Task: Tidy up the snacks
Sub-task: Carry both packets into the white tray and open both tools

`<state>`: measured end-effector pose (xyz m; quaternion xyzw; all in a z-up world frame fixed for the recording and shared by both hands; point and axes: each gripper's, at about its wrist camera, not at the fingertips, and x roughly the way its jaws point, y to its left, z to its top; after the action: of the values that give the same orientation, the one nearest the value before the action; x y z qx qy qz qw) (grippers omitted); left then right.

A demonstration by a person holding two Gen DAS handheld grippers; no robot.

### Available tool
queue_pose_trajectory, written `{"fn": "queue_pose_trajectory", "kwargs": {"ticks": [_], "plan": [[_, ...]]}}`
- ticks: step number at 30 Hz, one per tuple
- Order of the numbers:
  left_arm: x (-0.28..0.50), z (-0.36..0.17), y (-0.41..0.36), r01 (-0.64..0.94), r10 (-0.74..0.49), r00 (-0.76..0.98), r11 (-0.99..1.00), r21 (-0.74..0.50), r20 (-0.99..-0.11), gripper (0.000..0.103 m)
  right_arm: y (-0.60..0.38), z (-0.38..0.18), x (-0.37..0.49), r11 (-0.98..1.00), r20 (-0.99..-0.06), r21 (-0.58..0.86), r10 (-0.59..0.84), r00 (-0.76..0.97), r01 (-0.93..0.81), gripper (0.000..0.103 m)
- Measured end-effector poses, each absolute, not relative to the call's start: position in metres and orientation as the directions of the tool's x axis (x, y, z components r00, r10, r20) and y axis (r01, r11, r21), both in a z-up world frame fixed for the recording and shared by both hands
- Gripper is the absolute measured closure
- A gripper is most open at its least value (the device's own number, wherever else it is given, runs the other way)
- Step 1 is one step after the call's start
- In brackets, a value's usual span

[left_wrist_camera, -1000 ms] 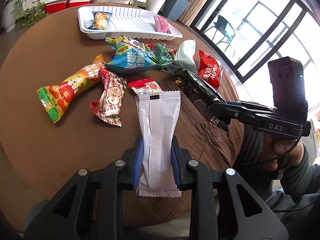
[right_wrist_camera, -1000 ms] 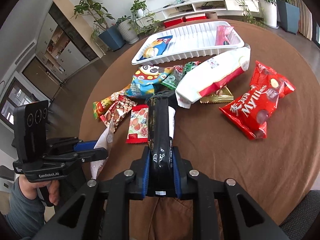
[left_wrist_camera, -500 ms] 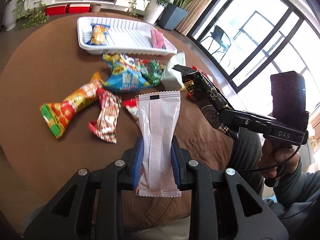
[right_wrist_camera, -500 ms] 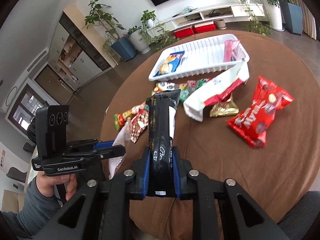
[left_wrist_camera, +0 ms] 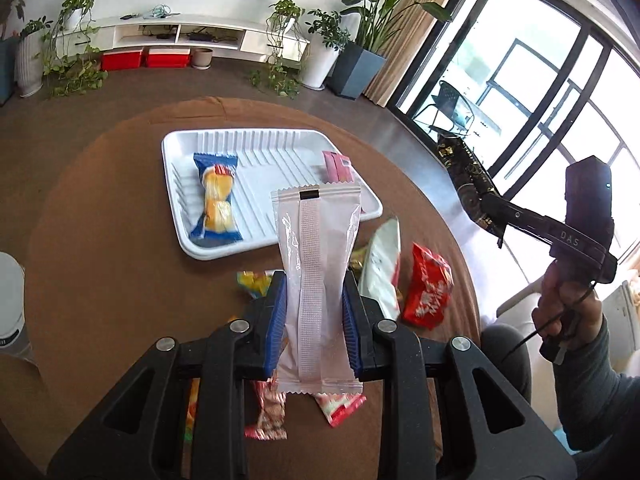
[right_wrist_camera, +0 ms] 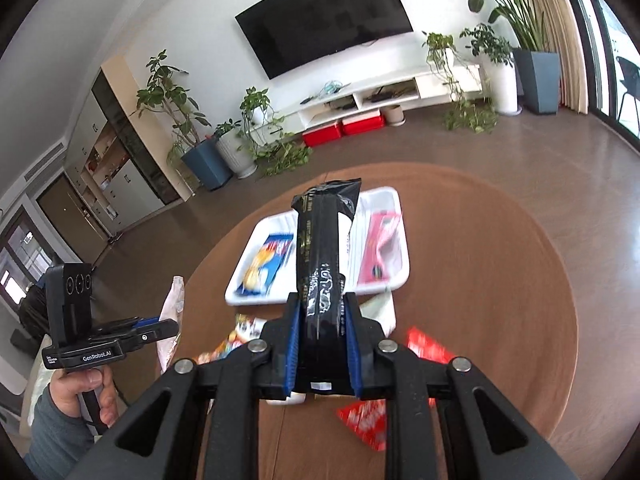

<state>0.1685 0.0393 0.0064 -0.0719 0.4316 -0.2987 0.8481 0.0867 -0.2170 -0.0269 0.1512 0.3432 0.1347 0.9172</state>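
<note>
left gripper (left_wrist_camera: pixel 314 320) clamped on white packet (left_wrist_camera: pixel 316 264), right gripper (right_wrist_camera: pixel 322 344) clamped on black packet (right_wrist_camera: pixel 322 256), both above table (left_wrist_camera: pixel 100 280), white tray (left_wrist_camera: pixel 176 216) near far edge

One white tray (left_wrist_camera: pixel 176 184), two grippers, two potted floor planters

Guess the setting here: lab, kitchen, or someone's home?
Most likely a home living room: a large wall-mounted TV above a low white media console, potted plants along the wall, and a round brown table with snacks.
</note>
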Motion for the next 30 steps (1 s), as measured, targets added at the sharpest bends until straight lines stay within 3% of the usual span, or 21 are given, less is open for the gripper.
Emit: {"fn": "queue_pose_trajectory", "kwargs": {"ticks": [6, 15, 30], "plan": [[0.242, 0.016, 0.019, 0.42, -0.546, 0.46, 0.828, -0.371, -0.7, 0.079, -0.206, -0.015, 0.147, 0.929, -0.584, 0.336, 0.336, 0.738, -0.157, 0.081], [0.326, -0.016, -0.023, 0.404, -0.472, 0.413, 0.862, -0.308, -0.779, 0.079, -0.18, -0.048, 0.223, 0.942, -0.668, 0.3, 0.32, 0.671, -0.151, 0.081], [0.379, -0.086, -0.044, 0.348, -0.39, 0.362, 0.899, -0.265, -0.847, 0.079, -0.163, -0.112, 0.264, 0.964, -0.79, 0.246, 0.258, 0.556, -0.098, 0.081]]}}
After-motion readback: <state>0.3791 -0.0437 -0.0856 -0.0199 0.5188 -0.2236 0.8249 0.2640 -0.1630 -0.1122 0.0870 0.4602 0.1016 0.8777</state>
